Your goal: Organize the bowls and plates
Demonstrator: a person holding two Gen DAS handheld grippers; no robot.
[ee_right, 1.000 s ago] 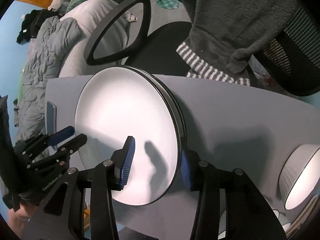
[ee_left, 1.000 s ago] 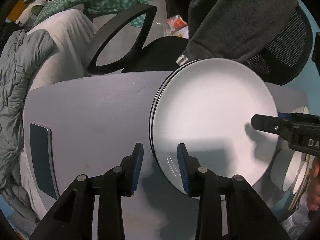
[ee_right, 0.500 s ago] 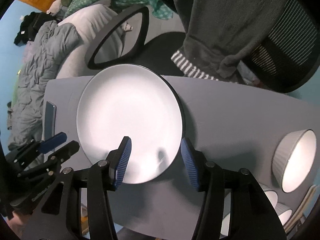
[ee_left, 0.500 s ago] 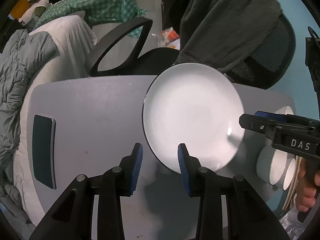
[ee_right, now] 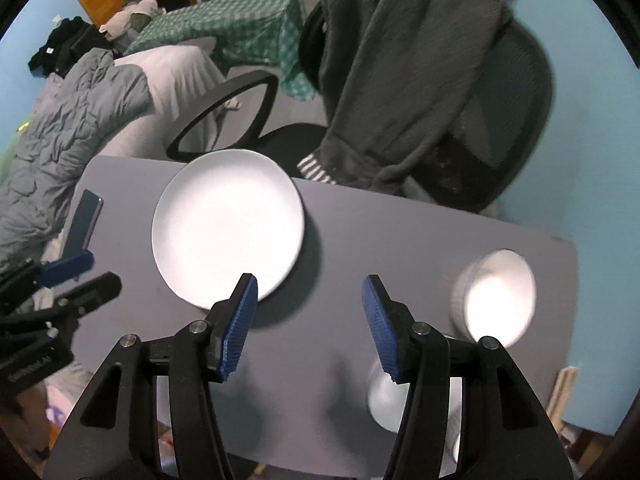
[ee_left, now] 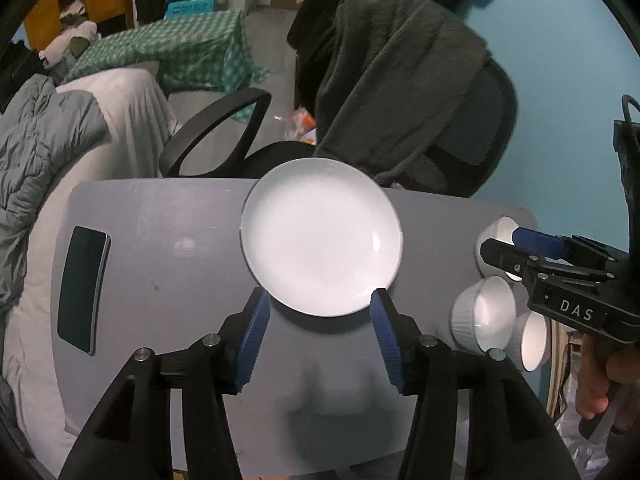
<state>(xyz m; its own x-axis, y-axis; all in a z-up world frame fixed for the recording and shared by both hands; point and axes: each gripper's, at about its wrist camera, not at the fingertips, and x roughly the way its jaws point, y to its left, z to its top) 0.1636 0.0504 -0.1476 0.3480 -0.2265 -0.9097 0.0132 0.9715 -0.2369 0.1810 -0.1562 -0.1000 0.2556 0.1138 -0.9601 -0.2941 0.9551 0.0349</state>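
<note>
On grey table [ee_left: 168,248]: white plate [ee_left: 320,236], phone [ee_left: 82,288]; chair [ee_left: 460,128] behind.

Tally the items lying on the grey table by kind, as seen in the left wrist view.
Plate stack: 1; how many plates it holds cannot be told here
White bowls: 3
Phone: 1
Total: 5 items on the table

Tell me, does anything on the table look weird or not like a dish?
Yes: a phone lies flat at the table's left end, well apart from the plate and bowls. Nothing looks spilled or broken.
</note>
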